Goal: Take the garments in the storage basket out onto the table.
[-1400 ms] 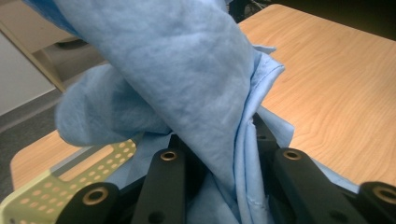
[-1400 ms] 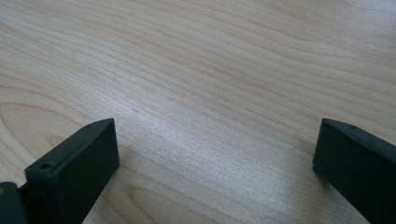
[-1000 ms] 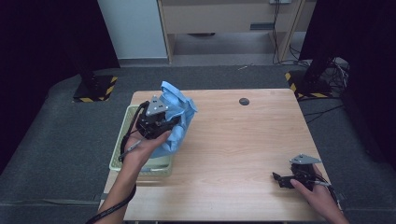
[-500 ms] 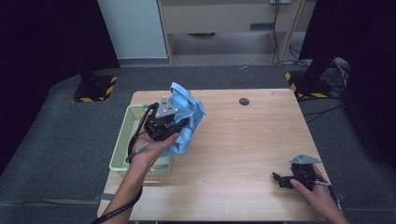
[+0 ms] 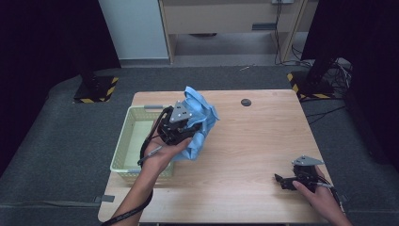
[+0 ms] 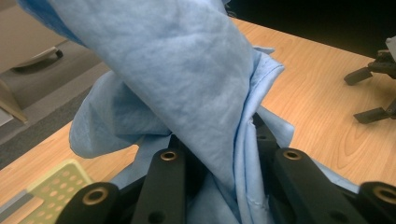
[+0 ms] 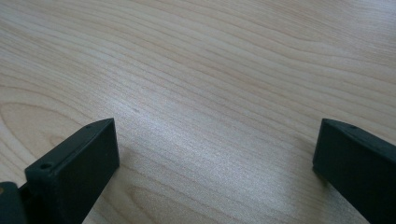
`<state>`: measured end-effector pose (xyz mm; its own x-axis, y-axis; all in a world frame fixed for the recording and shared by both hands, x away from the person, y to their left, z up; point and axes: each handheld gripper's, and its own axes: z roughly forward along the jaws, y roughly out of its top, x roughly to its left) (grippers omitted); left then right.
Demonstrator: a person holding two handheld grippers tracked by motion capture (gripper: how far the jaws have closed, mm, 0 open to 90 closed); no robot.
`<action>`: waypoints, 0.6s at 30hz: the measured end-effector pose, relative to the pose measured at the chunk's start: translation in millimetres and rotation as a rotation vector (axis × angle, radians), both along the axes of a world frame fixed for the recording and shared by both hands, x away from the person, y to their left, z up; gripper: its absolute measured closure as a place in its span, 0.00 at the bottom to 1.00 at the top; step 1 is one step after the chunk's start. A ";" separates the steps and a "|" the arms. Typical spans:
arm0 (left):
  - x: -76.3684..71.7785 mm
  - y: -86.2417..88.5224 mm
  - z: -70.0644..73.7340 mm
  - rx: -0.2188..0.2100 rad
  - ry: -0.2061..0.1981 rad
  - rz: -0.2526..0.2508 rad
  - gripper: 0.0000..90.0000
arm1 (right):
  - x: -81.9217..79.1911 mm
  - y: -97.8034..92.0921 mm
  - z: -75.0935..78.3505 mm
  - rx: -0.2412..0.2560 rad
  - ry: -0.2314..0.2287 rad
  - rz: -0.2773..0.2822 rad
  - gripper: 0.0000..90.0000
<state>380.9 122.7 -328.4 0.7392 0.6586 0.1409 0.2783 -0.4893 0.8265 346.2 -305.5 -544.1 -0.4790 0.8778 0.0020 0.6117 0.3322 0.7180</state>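
Observation:
A crumpled light-blue cloth [image 5: 200, 117] hangs above the table's left half, just right of the basket. My left gripper [image 5: 186, 123] is shut on the blue cloth; in the left gripper view the fabric [image 6: 177, 88] bunches between the black jaws and drapes over them. My right gripper [image 5: 282, 181] rests near the table's front right corner, jaws wide open. In the right gripper view its gripper [image 7: 215, 154] holds nothing, with bare wood between the fingers. The right gripper [image 6: 373, 88] also appears far off in the left gripper view.
A pale green perforated basket [image 5: 123, 146] stands at the table's left edge; its corner [image 6: 56, 186] shows in the left gripper view. A small dark round disc [image 5: 245, 102] lies near the far edge of the wooden table [image 5: 263, 141].
My left gripper has carried the blue cloth to the right, from over the basket's edge toward the table's middle. The right gripper has stayed put.

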 end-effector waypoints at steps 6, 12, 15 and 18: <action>0.7 -11.0 -6.5 -0.010 0.008 -0.013 0.82 | 0.0 0.0 0.0 0.001 0.000 0.000 0.01; 2.7 -21.5 -16.2 -0.006 0.021 -0.027 0.82 | -0.1 0.0 0.0 0.001 0.000 0.001 0.01; 3.3 -26.2 -19.4 -0.003 0.022 -0.034 0.82 | -0.1 0.0 0.0 0.001 0.000 0.001 0.01; 4.1 -30.6 -22.8 -0.002 0.024 -0.038 0.82 | -0.1 0.0 0.0 0.001 0.000 0.002 0.01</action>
<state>385.1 92.1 -351.2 0.7670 0.6301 0.1214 0.2792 -0.4980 0.8210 346.1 -305.4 -544.1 -0.4807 0.8769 0.0024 0.6108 0.3329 0.7184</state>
